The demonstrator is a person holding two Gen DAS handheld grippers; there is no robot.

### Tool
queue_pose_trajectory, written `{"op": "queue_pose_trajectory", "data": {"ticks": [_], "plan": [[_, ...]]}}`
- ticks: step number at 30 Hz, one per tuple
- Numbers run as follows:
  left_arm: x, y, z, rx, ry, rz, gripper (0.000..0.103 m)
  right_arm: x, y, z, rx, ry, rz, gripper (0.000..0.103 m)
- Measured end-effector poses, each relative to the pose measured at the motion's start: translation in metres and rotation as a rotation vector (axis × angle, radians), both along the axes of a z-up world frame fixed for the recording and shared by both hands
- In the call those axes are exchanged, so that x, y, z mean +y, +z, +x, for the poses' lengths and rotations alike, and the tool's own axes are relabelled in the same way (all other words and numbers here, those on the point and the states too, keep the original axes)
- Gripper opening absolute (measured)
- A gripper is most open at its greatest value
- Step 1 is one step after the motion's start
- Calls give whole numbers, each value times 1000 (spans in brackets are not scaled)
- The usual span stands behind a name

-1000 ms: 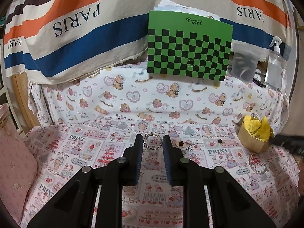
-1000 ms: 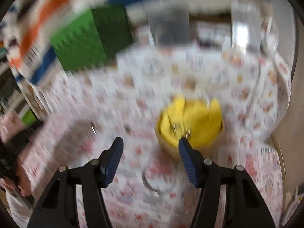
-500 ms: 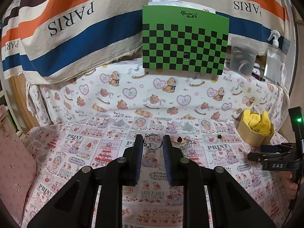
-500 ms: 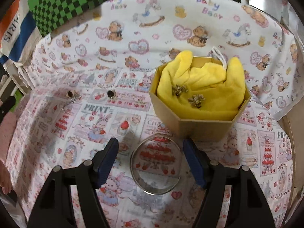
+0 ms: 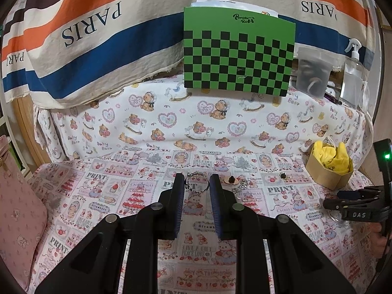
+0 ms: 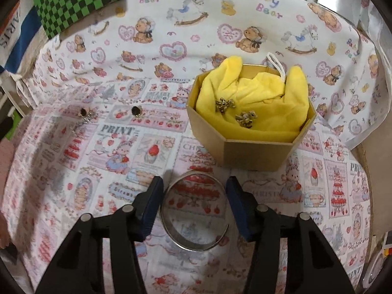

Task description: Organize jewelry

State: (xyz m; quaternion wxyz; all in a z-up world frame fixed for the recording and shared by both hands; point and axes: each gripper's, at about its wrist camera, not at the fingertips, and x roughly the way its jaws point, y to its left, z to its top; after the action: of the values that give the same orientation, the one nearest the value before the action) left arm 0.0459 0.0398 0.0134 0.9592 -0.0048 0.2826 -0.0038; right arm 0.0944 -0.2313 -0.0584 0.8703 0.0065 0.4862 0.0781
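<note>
Right gripper point(image 6: 193, 204), lower middle of its own view, tilted steeply down and lowered from a blurred, higher pass a second ago to straddle the silver bangle point(image 6: 194, 212). Jaws closing now, bangle between the blue pads point(image 6: 153, 205), a sliver of cloth visible on each side, so no squeeze yet. Means the pick of the bangle looks set up, likely for a short carry into the hexagonal cardboard box point(image 6: 254, 150) just above it in frame, lined with yellow cloth point(image 6: 252, 98) and already holding two small gold pieces point(image 6: 246, 118).

Left gripper point(image 5: 197, 188), lower middle of the left view, same place as a second ago, angled gently downward, jaws narrow, nothing pinched. Beaded bracelet point(image 5: 196, 183) lying on the printed cloth point(image 5: 98, 196) beyond its tips, seen through the gap.

Same left view, right edge: right gripper seen from the side, low over the cloth, a hand point(image 5: 381, 241) on its handle at lower right.

Left of the box in the right view: dark stud earring point(image 6: 135, 110) and, farther left, another dark stud with a small chain point(image 6: 84, 114), loose on the cloth, not yet sorted.
</note>
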Motion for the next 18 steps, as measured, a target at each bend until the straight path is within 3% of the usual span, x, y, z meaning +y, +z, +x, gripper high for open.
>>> {"op": "queue_pose_trajectory", "data": {"ticks": [2, 5, 8, 10, 12, 13, 18], "plan": [[1, 0, 0, 1, 1, -2, 20, -6, 5, -3, 3, -2, 19, 13], [1, 0, 0, 1, 0, -1, 20, -11, 3, -1, 35, 12, 54, 12], [1, 0, 0, -3, -1, -1, 20, -11, 4, -1, 5, -3, 14, 32], [1, 0, -1, -5, -2, -1, 20, -10, 9, -4, 1, 23, 31, 34], [1, 1, -1, -6, 0, 0, 20, -10, 16, -10, -15, 18, 26, 52], [1, 1, -1, -4, 3, 1, 20, -11, 19, -14, -27, -5, 20, 68], [4, 3, -1, 2, -1, -26, 20, -11, 20, -44, 11, -151, 26, 75]]}}
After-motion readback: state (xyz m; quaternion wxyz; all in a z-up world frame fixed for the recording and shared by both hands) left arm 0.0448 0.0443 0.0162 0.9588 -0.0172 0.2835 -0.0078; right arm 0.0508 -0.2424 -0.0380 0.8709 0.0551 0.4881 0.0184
